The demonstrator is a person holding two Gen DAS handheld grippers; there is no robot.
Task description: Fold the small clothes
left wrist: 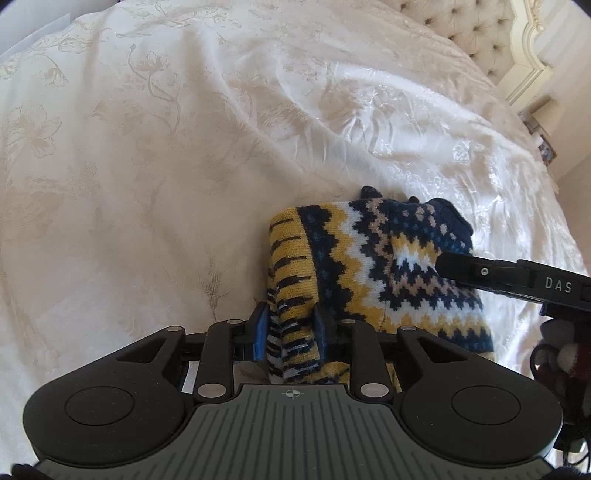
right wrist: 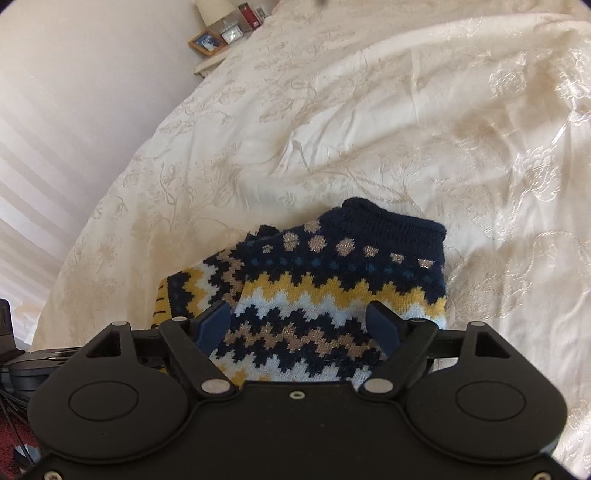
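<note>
A small knitted sweater [left wrist: 384, 266] with navy, yellow and white zigzags lies partly folded on the bed. In the left wrist view its yellow-and-navy striped part [left wrist: 291, 280] runs back between the blue pads [left wrist: 260, 328] of my left gripper [left wrist: 290, 328], which is shut on it. The black finger [left wrist: 480, 273] of my right gripper reaches in from the right over the sweater's body. In the right wrist view the right gripper [right wrist: 299, 317] stands open, its fingers spread wide just over the sweater [right wrist: 325, 280]. The navy collar [right wrist: 399, 221] points away from it.
The cream floral bedspread [left wrist: 166, 147] is wrinkled all around the sweater. A tufted headboard [left wrist: 465, 29] stands at the far right. A bedside shelf with picture frames [right wrist: 207, 42] and a red jar [right wrist: 247, 13] is by the wall. Dark cables [left wrist: 554, 362] hang at the right edge.
</note>
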